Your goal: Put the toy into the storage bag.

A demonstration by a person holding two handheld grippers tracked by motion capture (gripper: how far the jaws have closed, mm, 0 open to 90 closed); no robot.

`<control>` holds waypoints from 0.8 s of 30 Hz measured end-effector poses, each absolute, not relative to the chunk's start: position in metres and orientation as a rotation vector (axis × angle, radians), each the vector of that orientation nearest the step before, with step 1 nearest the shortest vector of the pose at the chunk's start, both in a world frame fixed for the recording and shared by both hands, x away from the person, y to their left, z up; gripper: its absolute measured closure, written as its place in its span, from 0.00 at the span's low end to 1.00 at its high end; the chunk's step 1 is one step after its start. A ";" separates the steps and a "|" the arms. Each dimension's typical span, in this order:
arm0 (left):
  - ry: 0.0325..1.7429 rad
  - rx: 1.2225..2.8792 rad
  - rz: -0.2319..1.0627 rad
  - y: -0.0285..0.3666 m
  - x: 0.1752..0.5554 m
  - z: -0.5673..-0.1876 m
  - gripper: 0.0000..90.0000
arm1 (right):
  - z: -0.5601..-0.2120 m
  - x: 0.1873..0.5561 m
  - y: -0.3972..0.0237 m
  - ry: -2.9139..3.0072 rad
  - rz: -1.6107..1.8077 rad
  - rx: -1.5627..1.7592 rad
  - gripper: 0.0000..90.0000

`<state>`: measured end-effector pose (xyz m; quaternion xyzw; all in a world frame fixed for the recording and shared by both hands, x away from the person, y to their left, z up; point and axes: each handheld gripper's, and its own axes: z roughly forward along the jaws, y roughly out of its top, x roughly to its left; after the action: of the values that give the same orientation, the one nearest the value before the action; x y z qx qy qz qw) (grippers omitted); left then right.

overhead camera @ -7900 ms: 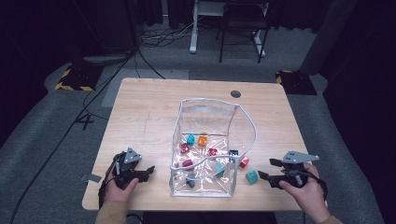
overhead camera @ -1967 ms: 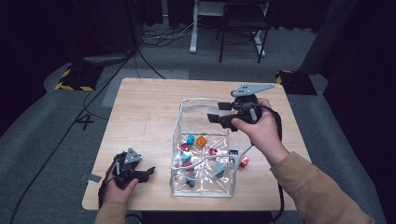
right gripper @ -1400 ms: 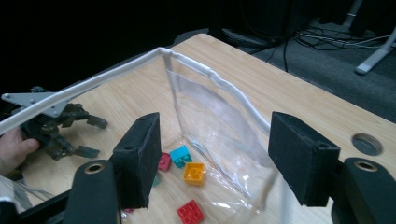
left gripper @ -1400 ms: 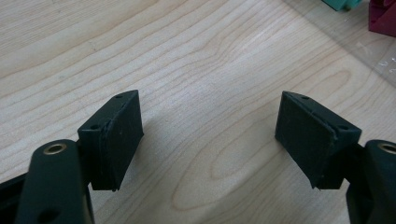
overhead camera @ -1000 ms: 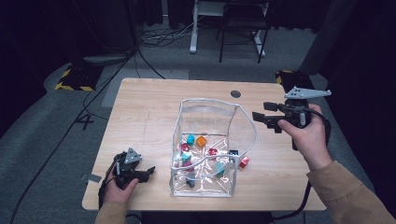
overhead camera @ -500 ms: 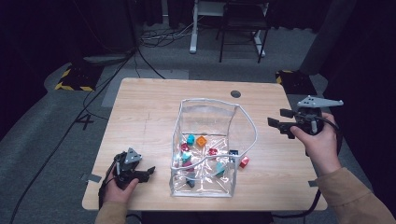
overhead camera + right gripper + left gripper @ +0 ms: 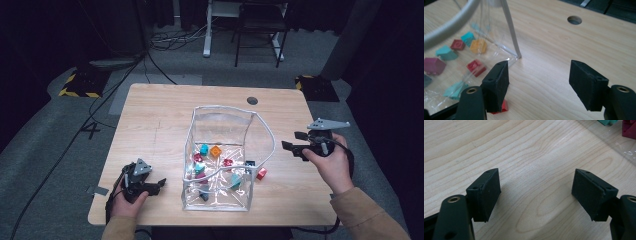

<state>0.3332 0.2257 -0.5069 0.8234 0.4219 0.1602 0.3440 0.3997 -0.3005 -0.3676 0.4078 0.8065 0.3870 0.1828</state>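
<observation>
Red block beside clear bag

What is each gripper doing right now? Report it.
Left gripper: open, empty, over bare table.
Right gripper: open, empty.

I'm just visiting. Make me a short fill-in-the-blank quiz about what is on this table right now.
1. The small coloured blocks lie inside a clear plastic ____.
2. One block lies outside, on the table; its colour is ____.
3. The right gripper has its fingers ____.
4. The round hole is in the table's ____ edge.

Missing words: bag; red; open; far
</observation>
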 end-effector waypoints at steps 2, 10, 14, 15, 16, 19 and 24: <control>1.096 2.139 0.416 0.226 0.333 -0.507 0.26 | -0.376 0.400 -0.298 2.295 1.078 1.148 0.37; 1.096 2.139 0.415 0.226 0.333 -0.507 0.26 | -0.405 0.395 -0.286 2.381 1.019 1.123 0.36; 1.096 2.139 0.416 0.226 0.333 -0.507 0.26 | -0.419 0.391 -0.278 2.426 1.012 1.106 0.36; 1.096 2.139 0.415 0.226 0.333 -0.507 0.26 | -0.422 0.390 -0.276 2.435 1.004 1.102 0.35; 1.096 2.139 0.415 0.226 0.333 -0.507 0.26 | -0.425 0.389 -0.274 2.446 0.999 1.094 0.35; 1.096 2.139 0.416 0.226 0.333 -0.507 0.26 | -0.435 0.387 -0.268 2.473 0.990 1.085 0.35; 1.096 2.139 0.416 0.226 0.333 -0.507 0.26 | -0.449 0.384 -0.259 2.514 0.986 1.074 0.35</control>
<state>0.3332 0.2257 -0.5069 0.8235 0.4218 0.1600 0.3441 0.3840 -0.2591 -0.4490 0.3668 0.8591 0.3370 0.1174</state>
